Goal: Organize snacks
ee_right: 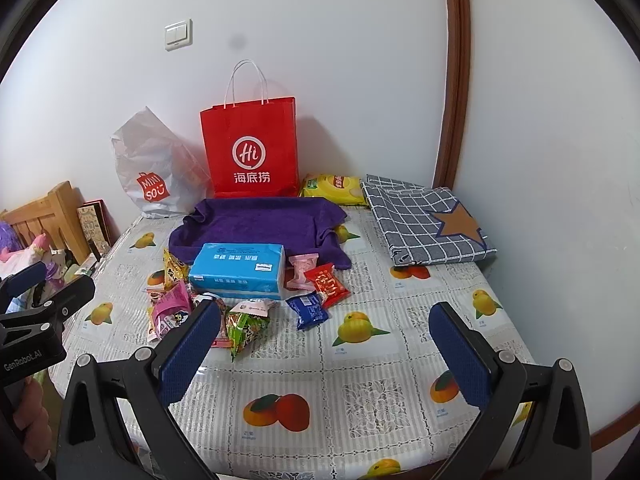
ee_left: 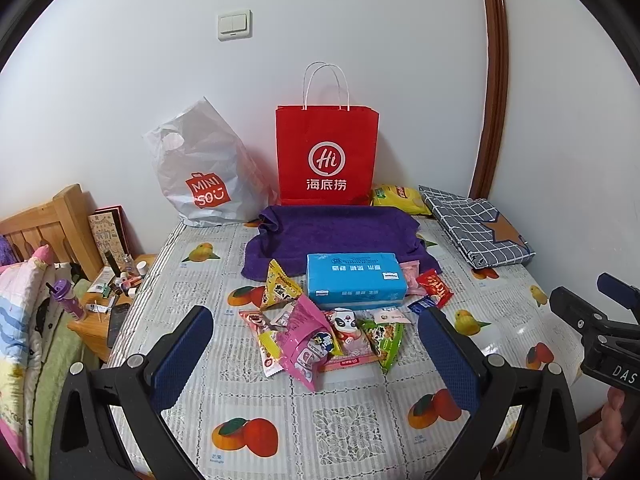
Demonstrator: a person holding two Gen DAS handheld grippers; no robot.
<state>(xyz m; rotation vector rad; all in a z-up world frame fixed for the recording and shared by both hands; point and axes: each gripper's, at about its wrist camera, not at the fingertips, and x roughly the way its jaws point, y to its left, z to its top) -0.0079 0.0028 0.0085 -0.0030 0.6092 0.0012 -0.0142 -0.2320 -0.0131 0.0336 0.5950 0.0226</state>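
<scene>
Both grippers, left gripper [ee_left: 316, 354] and right gripper [ee_right: 326, 346], hang spread wide and hold nothing, probably to be ready for a first pick. Just ahead of the left one lies the heap of snack packets [ee_left: 320, 336] on the table [ee_left: 360, 420], loose around a blue tissue pack [ee_left: 354, 280]. Farther behind stands a red paper bag [ee_left: 326, 156] against the wall, maybe the place for them.
</scene>
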